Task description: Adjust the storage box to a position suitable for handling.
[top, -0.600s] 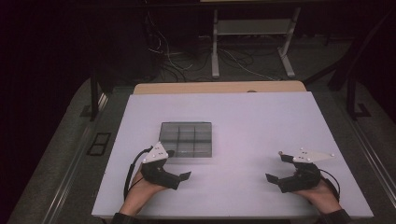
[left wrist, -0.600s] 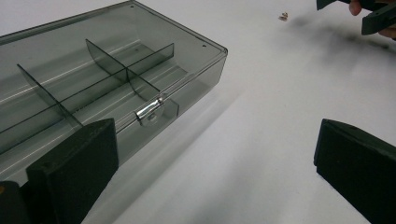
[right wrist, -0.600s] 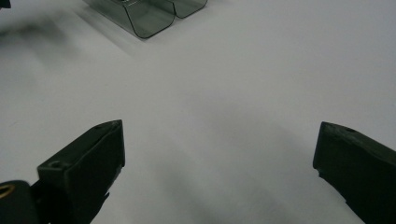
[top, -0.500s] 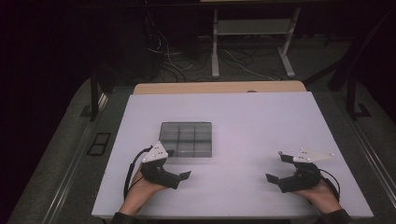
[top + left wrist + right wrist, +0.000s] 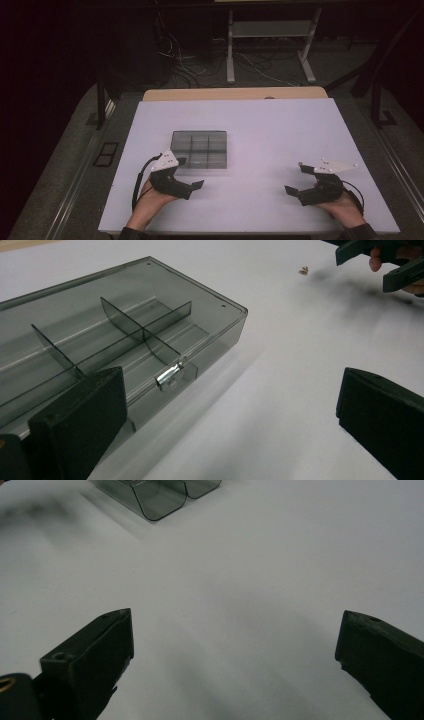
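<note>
A smoky clear plastic compartment box (image 5: pixel 199 149) lies shut on the white table (image 5: pixel 280 135), left of centre. In the left gripper view the box (image 5: pixel 125 330) shows inner dividers and a small metal latch (image 5: pixel 169 376) on its near side. My left gripper (image 5: pixel 190 173) sits just in front of the box's near left corner, open and holding nothing. One of its jaws stands against the box's near wall. My right gripper (image 5: pixel 296 179) rests at the near right of the table, open with nothing between its fingers, well apart from the box (image 5: pixel 160 492).
A tiny brownish speck (image 5: pixel 303 271) lies on the table near the right gripper (image 5: pixel 385 262) as seen in the left gripper view. A wooden board edge (image 5: pixel 235 93) runs behind the table. Dark floor, cables and a metal stand (image 5: pixel 270 45) lie beyond.
</note>
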{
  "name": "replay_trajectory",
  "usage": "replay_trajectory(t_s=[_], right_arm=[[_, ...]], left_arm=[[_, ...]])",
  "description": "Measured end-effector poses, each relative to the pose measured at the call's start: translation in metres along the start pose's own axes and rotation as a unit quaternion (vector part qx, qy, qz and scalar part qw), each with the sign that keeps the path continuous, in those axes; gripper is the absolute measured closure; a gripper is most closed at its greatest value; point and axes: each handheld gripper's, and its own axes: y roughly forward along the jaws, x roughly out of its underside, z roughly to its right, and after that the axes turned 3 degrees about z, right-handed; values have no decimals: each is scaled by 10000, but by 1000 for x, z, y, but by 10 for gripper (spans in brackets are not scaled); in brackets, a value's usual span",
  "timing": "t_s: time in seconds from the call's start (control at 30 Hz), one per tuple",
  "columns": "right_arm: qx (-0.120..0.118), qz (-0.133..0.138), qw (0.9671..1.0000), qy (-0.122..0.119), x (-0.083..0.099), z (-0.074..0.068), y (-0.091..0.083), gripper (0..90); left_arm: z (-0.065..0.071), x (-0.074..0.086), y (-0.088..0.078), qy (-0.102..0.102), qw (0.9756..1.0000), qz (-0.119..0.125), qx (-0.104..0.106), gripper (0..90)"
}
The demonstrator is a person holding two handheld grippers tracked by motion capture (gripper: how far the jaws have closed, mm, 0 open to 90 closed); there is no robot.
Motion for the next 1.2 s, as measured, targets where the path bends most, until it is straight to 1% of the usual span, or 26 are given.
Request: replay_trajectory(t_s=[0.1,0.13,0.37,0.63,0.87,1.1,1.2], right_arm=[[-14,-17,10000,34,0,0,0,21],[-15,-22,10000,7,0,1,1,21],[-10,-21,10000,26,0,1,0,21],[15,-23,10000,-6,1,1,1,21],[21,-12,10000,-11,1,2,1,21],[35,-4,10000,-4,1,2,1,21],[39,-10,10000,12,1,3,1,21]], left_arm=[[-2,-1,1,-19,10000,5,-13,0],[-3,-2,2,-33,10000,25,-17,0],[-8,-4,4,-60,10000,9,-49,0],[-16,-11,3,-66,9998,116,-115,0],[-24,-15,2,-121,9996,192,-158,0],[-30,-22,1,-56,9996,214,-197,0],[-32,-25,1,-62,9994,243,-224,0]])
